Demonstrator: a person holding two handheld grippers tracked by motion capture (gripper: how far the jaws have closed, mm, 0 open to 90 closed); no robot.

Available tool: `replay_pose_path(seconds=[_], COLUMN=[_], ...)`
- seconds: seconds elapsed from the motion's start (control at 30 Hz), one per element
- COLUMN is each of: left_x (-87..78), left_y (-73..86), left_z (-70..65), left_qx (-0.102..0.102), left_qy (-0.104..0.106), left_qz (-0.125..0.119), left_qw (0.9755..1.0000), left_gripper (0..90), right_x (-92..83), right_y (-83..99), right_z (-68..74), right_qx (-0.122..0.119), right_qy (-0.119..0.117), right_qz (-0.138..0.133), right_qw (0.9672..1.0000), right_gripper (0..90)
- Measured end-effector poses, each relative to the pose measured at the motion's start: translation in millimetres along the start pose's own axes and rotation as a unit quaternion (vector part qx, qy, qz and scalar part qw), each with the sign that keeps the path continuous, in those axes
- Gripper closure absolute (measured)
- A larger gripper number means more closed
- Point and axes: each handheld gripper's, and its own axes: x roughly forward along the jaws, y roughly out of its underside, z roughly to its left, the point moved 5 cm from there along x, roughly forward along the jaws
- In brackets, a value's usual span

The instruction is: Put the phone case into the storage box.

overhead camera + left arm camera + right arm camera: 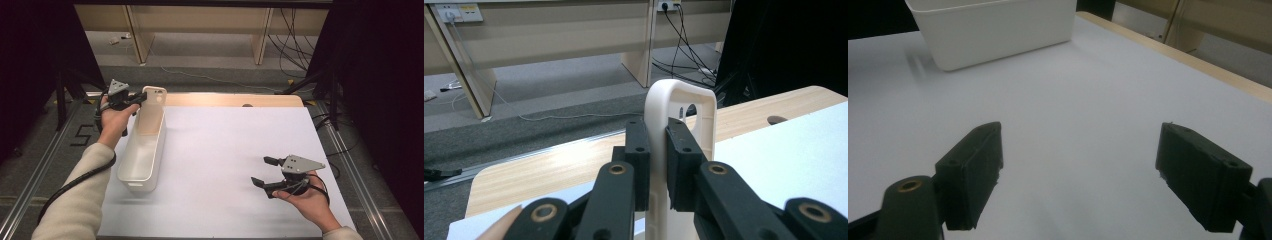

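One white bin (142, 150), light, stiff, slick; left gripper (141, 97) pinches its 12 o'clock handle, right gripper (263, 171) spread.

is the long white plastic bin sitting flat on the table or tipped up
Tipped up. The long white plastic bin has its far end raised, clamped by the left gripper, while its near end rests on the white table mat.

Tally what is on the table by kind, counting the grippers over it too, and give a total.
White plastic bin: 1
White sheet covering the table: 1
Handheld grippers: 2, the left gripper clamped on the bin's end wall, the right gripper open over the sheet
Total: 4
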Motion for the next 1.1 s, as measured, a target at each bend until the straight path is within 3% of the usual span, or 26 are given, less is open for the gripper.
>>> replay_pose_path(seconds=[1.1], left_x=[2.8], left_y=[8.1], left_z=[5.1], left_qx=[-0.009], left_qy=[-0.002], left_qz=[0.011], left_qw=[0.9999], left_gripper=[81.5], right_x=[0.3], right_y=[0.3], right_z=[0.4], right_qx=[0.0], right_qy=[-0.002], right_qz=[0.002], right_qw=[1.0], right_gripper=[20.2])
